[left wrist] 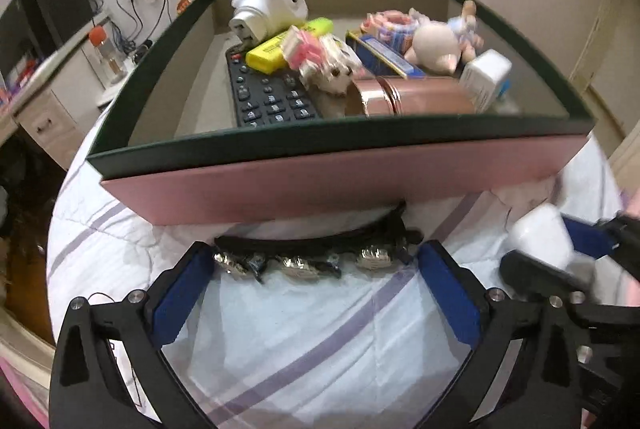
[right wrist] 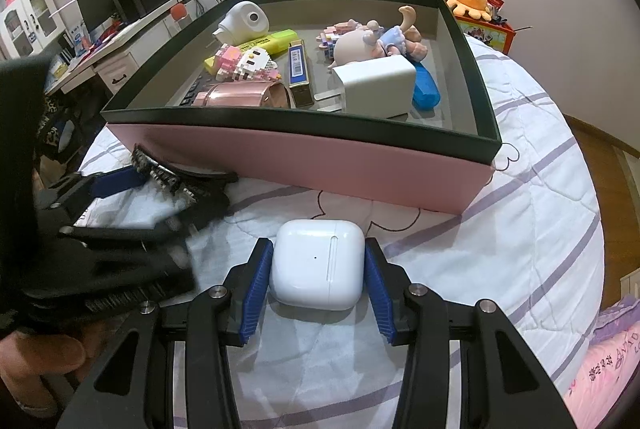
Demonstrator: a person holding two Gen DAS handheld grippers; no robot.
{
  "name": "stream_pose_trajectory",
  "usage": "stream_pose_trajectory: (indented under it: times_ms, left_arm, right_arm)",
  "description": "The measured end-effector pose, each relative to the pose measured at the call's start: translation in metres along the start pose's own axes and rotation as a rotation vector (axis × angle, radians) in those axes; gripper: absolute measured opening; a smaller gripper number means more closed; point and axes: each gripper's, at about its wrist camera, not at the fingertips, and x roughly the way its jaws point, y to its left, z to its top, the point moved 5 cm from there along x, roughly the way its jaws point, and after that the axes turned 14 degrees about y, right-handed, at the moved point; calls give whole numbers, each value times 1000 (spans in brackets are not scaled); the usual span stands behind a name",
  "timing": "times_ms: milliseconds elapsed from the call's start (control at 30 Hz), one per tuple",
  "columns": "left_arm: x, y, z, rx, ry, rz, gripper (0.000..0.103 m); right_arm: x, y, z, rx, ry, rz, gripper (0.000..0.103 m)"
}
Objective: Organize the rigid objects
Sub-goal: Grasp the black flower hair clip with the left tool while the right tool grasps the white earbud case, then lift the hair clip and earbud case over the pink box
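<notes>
Right gripper (right wrist: 319,279) pinches white earbud case (right wrist: 318,265) by both sides, on the quilt (right wrist: 520,229) just before the pink box (right wrist: 320,157). Left gripper (left wrist: 316,293) spread near the black hair clip (left wrist: 320,257). Advice: lift case clear of rim, set down in bare floor patch.
</notes>
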Motion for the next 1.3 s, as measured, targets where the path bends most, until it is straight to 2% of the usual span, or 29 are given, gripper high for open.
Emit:
stream_pose_trajectory:
  times_ms: [267,433,733,1067,1300]
  left_arm:
    - [2,8,6,-39,-14,-44,103]
    - [1,17,8,-57,-34,-93,98]
    - [-7,18,1,-69,-49,-116,98]
    - [-39,37,-17,-106,-88,-102,98]
    - [-76,46,-12,-112,-150,-114,98]
  right_arm:
    - [1,-2,1,3,2,-1,47]
    - [2,-2,1,1,3,-2,47]
    - [-1,-1,3,1,-2,-3,47]
    - [-12,6,5,-17,-21,5,46]
    - [-37,21,12,-52,-65,41,46]
